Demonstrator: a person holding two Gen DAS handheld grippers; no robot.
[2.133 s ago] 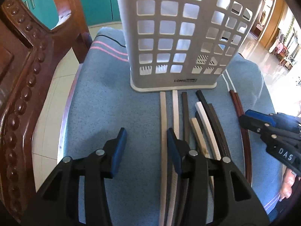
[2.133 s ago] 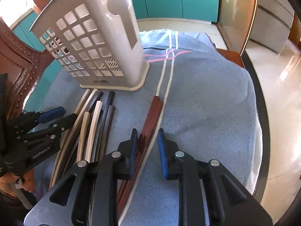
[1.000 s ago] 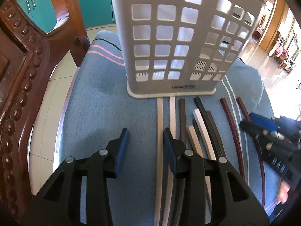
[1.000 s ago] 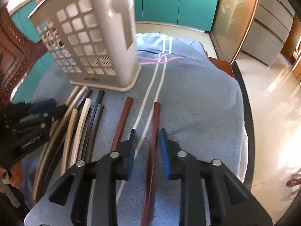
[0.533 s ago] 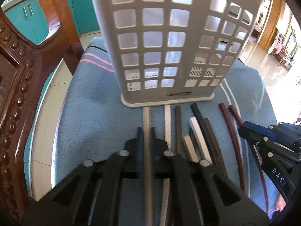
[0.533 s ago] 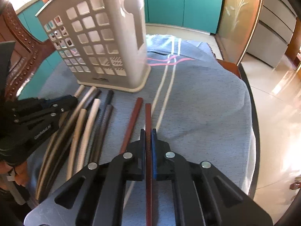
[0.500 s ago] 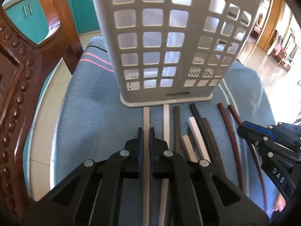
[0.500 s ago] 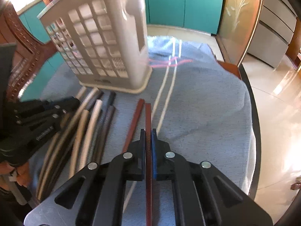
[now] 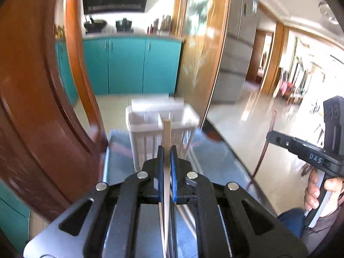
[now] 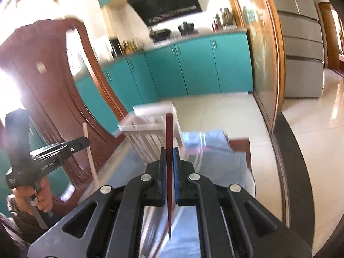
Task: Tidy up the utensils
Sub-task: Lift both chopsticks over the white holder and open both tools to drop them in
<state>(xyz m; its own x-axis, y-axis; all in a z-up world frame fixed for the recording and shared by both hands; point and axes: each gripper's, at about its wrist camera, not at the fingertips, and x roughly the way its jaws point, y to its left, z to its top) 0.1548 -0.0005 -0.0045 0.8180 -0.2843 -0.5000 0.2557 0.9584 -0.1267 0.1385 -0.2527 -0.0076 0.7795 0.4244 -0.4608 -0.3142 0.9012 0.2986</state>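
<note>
Left tongs (image 9: 166,152) are clamped on a pale chopstick (image 9: 166,133), right tongs (image 10: 169,154) on a reddish-brown chopstick (image 10: 169,133), both sticks up above the white basket (image 9: 148,126).

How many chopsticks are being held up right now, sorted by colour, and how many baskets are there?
Pale beige chopstick: 1, in the left gripper
Dark red chopstick: 1, in the right gripper
White basket: 1
Total: 3
</note>
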